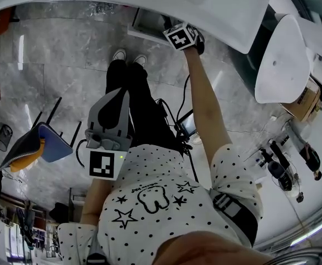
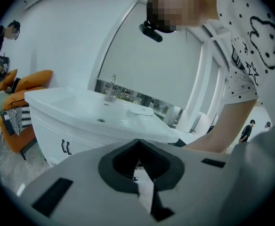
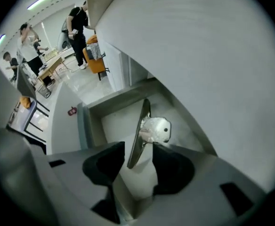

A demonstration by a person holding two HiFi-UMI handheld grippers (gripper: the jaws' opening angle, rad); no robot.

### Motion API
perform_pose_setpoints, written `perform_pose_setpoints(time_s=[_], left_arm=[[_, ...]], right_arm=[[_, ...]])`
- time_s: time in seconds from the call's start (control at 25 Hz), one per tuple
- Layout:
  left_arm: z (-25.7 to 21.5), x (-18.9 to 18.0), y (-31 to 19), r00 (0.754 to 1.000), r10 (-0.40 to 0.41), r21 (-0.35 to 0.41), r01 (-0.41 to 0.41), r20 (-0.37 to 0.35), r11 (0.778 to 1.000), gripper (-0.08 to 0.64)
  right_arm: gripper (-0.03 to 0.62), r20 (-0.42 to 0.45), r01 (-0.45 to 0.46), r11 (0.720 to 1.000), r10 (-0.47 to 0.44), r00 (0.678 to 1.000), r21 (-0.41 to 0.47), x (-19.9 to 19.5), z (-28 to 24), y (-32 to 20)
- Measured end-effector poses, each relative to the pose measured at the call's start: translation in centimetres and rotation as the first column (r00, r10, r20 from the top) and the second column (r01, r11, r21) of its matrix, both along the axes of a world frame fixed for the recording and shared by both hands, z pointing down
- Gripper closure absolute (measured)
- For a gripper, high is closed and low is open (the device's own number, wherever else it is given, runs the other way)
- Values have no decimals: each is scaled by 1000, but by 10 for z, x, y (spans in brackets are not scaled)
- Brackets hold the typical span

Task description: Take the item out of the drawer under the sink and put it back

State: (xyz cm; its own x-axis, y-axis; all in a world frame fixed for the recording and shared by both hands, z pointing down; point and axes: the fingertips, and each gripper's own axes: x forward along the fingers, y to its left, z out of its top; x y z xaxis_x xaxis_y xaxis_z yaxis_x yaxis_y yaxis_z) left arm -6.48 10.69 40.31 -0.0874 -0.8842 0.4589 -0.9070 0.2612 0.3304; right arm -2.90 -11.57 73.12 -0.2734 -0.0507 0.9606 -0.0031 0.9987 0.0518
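In the right gripper view a slim shiny metal item (image 3: pixel 140 126) with a silvery rounded head (image 3: pixel 157 130) lies in the open drawer (image 3: pixel 111 121) under the white sink (image 3: pixel 198 55). My right gripper (image 3: pixel 138 149) is open, its dark pads on either side of the item's near end with a gap to each. In the head view the right gripper (image 1: pixel 189 37) reaches forward under the sink rim (image 1: pixel 205 4), fingertips hidden. My left gripper (image 1: pixel 118 97) hangs by the person's legs, away from the drawer. In the left gripper view the left gripper (image 2: pixel 138 142) is shut and empty.
A white rounded fixture (image 1: pixel 282 59) stands to the right of the sink. Cables and a small screen (image 1: pixel 186 125) lie on the grey floor by the person's feet. A blue and orange object (image 1: pixel 39 142) sits at the left. People (image 3: pixel 76 22) stand far behind.
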Motion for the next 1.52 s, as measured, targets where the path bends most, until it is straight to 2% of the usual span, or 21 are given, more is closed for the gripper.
perform_pose_setpoints(time_s=[0.2, 0.36, 0.44, 0.6, 0.84, 0.92, 0.96, 1.0, 1.2, 1.36, 1.4, 1.52], left_arm=[[7, -3, -5, 1000, 12, 17, -12, -6, 1000, 565], [9, -1, -9, 999, 30, 0, -30, -14, 1000, 565], [8, -2, -13, 999, 33, -7, -33, -8, 999, 565], [14, -6, -16, 999, 31, -21, -32, -12, 999, 565], [24, -11, -12, 999, 24, -31, -25, -32, 999, 565], [26, -12, -12, 999, 21, -33, -22, -36, 999, 565], [27, -12, -12, 999, 22, -33, -23, -38, 999, 565], [27, -11, -13, 999, 25, -32, -27, -39, 999, 565], [25, -8, -14, 998, 39, -28, -41, -38, 999, 565], [25, -7, -14, 999, 40, -26, -41, -35, 999, 565], [25, -7, -14, 999, 41, -28, -42, -33, 999, 565], [27, -6, -13, 999, 41, -30, -42, -32, 999, 565]], right_arm=[[430, -17, 122, 992, -122, 992, 30, 3, 5, 2], [454, -111, 237, 971, -238, 965, -16, 17, 24, 5], [458, -113, 230, 973, -232, 966, -25, 14, 25, -1], [472, -104, 151, 985, -158, 982, -80, 6, 34, -5], [481, -97, 107, 980, -124, 987, -169, 10, 42, 7], [508, -87, 108, 976, -126, 988, -188, 12, 41, 10], [544, -83, 112, 975, -129, 988, -191, 13, 41, 11], [571, -79, 119, 975, -136, 988, -190, 14, 40, 10], [578, -95, 213, 973, -221, 971, -94, 26, 38, -3], [578, -114, 196, 967, -216, 970, -159, 31, 50, 8], [578, -112, 201, 968, -219, 969, -153, 30, 49, 7], [580, -110, 259, 963, -267, 957, -76, 24, 40, -3]])
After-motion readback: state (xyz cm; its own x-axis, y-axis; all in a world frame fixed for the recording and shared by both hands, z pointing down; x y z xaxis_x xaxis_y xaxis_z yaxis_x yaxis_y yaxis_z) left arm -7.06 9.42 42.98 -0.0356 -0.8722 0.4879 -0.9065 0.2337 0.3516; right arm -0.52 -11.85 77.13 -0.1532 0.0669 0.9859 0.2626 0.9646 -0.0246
